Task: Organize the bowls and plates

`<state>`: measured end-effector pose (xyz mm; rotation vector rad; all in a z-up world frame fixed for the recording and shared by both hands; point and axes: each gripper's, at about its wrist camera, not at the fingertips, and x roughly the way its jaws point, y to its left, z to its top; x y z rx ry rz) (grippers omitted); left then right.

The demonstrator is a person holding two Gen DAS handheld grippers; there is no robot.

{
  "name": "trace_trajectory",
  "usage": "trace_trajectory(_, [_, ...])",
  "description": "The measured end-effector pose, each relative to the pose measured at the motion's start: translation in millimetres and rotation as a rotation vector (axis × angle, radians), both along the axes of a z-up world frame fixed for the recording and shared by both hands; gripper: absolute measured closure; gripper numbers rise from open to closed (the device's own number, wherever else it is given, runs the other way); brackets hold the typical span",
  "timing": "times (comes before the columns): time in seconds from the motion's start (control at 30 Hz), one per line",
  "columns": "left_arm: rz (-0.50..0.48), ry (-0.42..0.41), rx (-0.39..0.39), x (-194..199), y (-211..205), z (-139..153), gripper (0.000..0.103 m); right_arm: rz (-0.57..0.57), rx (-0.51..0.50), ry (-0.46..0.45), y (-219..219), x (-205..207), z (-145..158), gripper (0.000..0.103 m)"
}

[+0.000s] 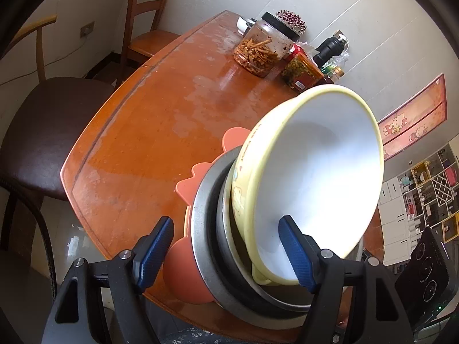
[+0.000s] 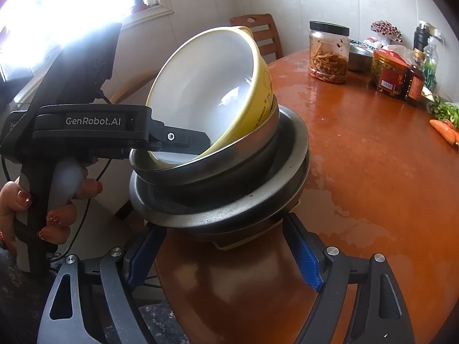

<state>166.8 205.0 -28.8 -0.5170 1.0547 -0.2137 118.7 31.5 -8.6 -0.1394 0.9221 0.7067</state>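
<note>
A yellow bowl [image 1: 315,166] [image 2: 206,86] with a white inside leans tilted in a nest of steel bowls [image 1: 206,200] [image 2: 229,200]. The nest sits on an orange eared plate [image 1: 186,183] at the near edge of the wooden table [image 1: 143,114]. My left gripper [image 1: 226,252] straddles the stack's rims, jaws apart. One finger [image 2: 186,140] reaches inside the yellow bowl, and the other stands outside the orange plate. I see no pad pressing. My right gripper [image 2: 223,258] is open, with a pad on each side of the stack's base and clear of it.
A jar of fried snacks [image 1: 258,48] [image 2: 328,54], sauce jars and bottles [image 2: 393,71] and carrots [image 2: 444,132] line the table's far side. A dark padded chair [image 1: 43,132] and a wooden chair [image 1: 146,14] stand beside it. A hand [image 2: 57,209] holds the left gripper.
</note>
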Motion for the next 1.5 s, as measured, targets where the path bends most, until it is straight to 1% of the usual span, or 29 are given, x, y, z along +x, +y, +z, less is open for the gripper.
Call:
trace_trajectory(0.13, [-0.021, -0.002, 0.015, 4, -9, 2, 0.028, -0.006, 0.006, 0.008, -5, 4, -1, 0.019])
trace_trajectory(0.2, [-0.047, -0.005, 0.017, 8, -19, 4, 0.028, -0.006, 0.007, 0.011, -8, 6, -2, 0.019])
trace_trajectory(0.27, [-0.054, -0.003, 0.042, 12, -27, 6, 0.027, -0.005, 0.003, 0.010, -11, 7, -2, 0.019])
trace_trajectory(0.37, [-0.065, 0.004, 0.035, 18, -33, 5, 0.027, -0.018, 0.013, 0.013, -18, 11, -3, 0.019])
trace_trajectory(0.5, [-0.083, 0.002, 0.054, 26, -45, 7, 0.027, -0.035, 0.014, 0.008, -30, 15, -3, 0.019])
trace_trajectory(0.73, [-0.119, 0.003, 0.063, 34, -66, 9, 0.027, -0.063, 0.017, 0.012, -50, 22, -2, 0.019])
trace_trajectory(1.17, [-0.179, 0.004, 0.083, 58, -113, 12, 0.026, -0.119, 0.020, 0.011, -95, 26, -1, 0.019])
trace_trajectory(1.5, [-0.218, 0.004, 0.095, 66, -142, 14, 0.026, -0.166, 0.020, 0.009, -121, 27, 0, 0.019])
